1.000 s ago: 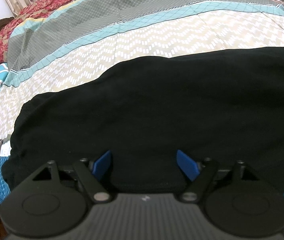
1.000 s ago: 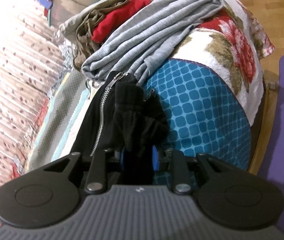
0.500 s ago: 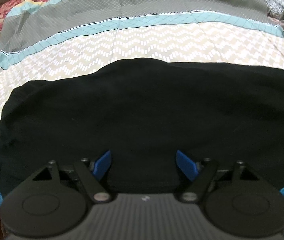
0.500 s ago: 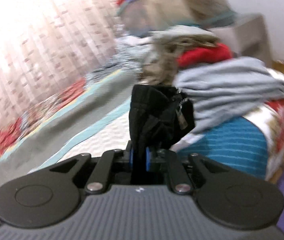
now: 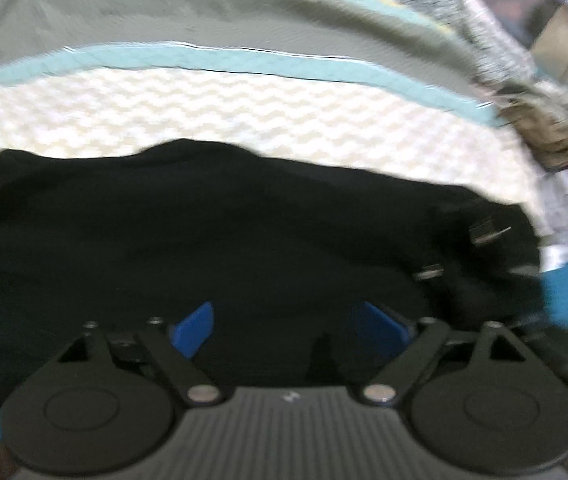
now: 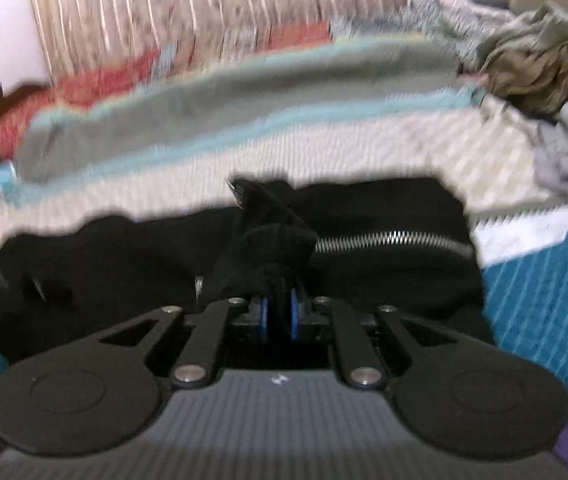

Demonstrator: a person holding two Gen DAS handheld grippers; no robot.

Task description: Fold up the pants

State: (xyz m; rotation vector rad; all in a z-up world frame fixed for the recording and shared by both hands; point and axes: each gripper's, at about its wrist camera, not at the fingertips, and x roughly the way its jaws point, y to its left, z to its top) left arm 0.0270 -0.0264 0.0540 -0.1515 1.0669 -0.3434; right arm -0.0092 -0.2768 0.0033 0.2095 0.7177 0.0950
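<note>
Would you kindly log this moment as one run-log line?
left hand-held gripper: open, over black fabric pants | right hand-held gripper: shut on pants' ribbed cuff | surface: striped quilted bedspread

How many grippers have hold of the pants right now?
1. The right gripper is shut on a bunched bit of the pants. The left gripper is open above the fabric, gripping nothing.

No readable text, label, brand or number can be made out in either wrist view
</note>
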